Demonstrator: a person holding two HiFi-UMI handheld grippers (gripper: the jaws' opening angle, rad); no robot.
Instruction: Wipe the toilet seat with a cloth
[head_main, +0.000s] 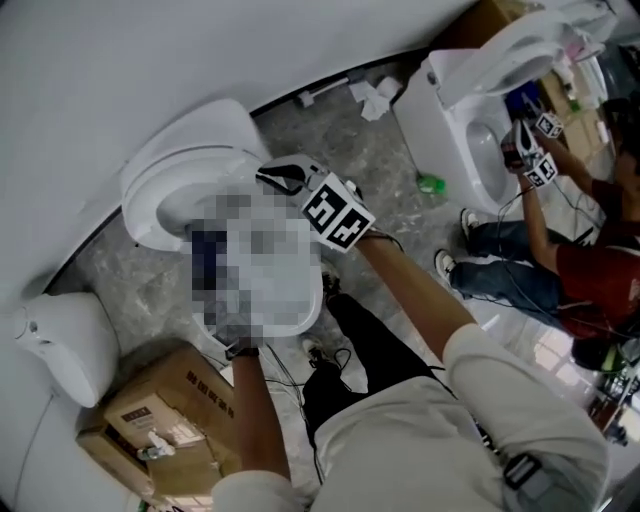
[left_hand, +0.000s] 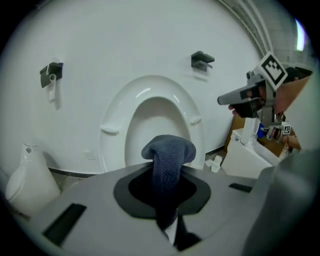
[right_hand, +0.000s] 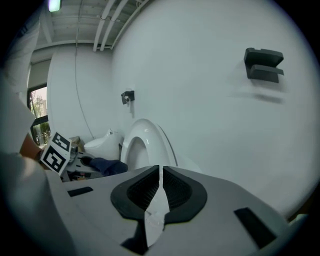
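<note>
White wall backs the raised toilet seat (left_hand: 186, 107) at the far side. My left fingers (left_hand: 131, 192) grip the dark cloth (left_hand: 168, 150) (a wad pokes past them); my right fingers (right_hand: 134, 192) are closed. Pressed hard against the seat, that wad could drag loose.

Bright, even light comes off the white wall (left_hand: 150, 40), with hardly a shadow. A ceiling lamp (right_hand: 54, 5) glares. Both gripper views bow and darken at the rims; the close-up cloth (left_hand: 167, 150) looks soft.
</note>
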